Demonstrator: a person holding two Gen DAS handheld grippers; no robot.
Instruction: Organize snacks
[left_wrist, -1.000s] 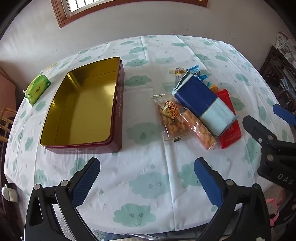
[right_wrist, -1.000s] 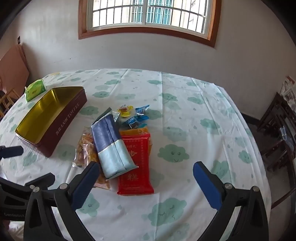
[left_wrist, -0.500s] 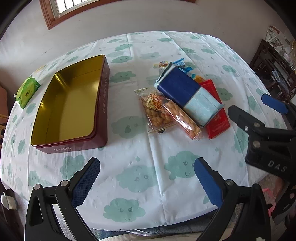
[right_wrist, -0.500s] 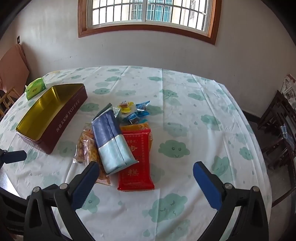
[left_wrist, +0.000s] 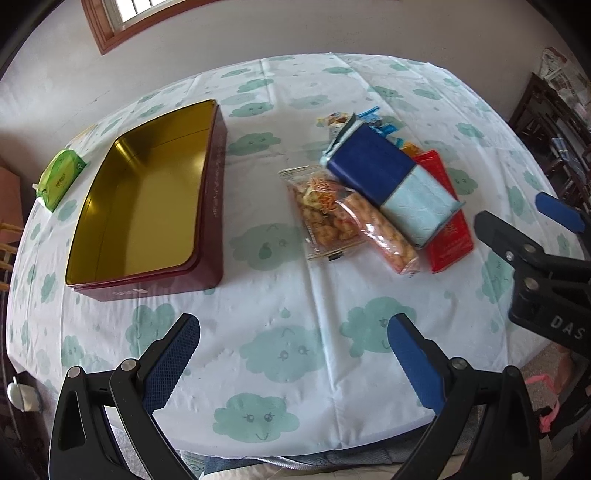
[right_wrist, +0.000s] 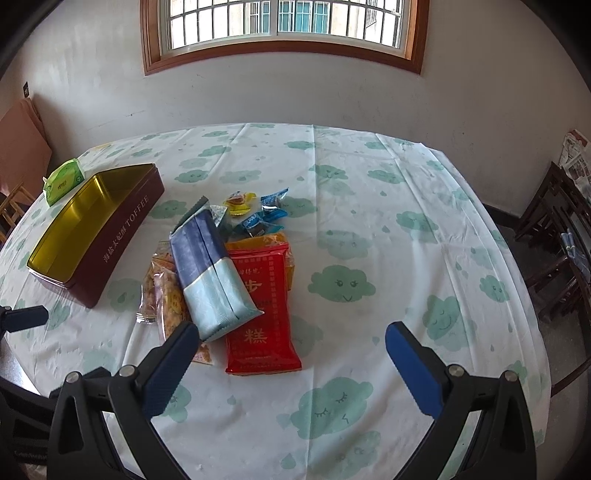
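Note:
An open maroon toffee tin (left_wrist: 207, 221) (right_wrist: 122, 236) with a gold inside stands empty on the left of the table. Right of it lies a snack pile: a blue and pale-blue pack (left_wrist: 391, 181) (right_wrist: 210, 269) on top of a red pack (left_wrist: 450, 229) (right_wrist: 262, 314), clear bags of orange crackers (left_wrist: 332, 210) (right_wrist: 166, 295), and several small wrapped candies (right_wrist: 258, 214) behind. My left gripper (left_wrist: 291, 354) is open and empty above the near table edge. My right gripper (right_wrist: 288, 354) is open and empty, just in front of the red pack; it also shows in the left wrist view (left_wrist: 517, 236).
A green tissue pack (left_wrist: 61, 175) (right_wrist: 62, 181) lies at the table's far left edge. The round table has a white cloud-print cloth (right_wrist: 369, 221). Dark wooden chairs (right_wrist: 561, 236) stand to the right. A wall with a window (right_wrist: 280, 22) is behind.
The left gripper's view has shifted so the tin and snacks sit further right and nearer. The right gripper has edged closer to the snack pile. Both stay open.

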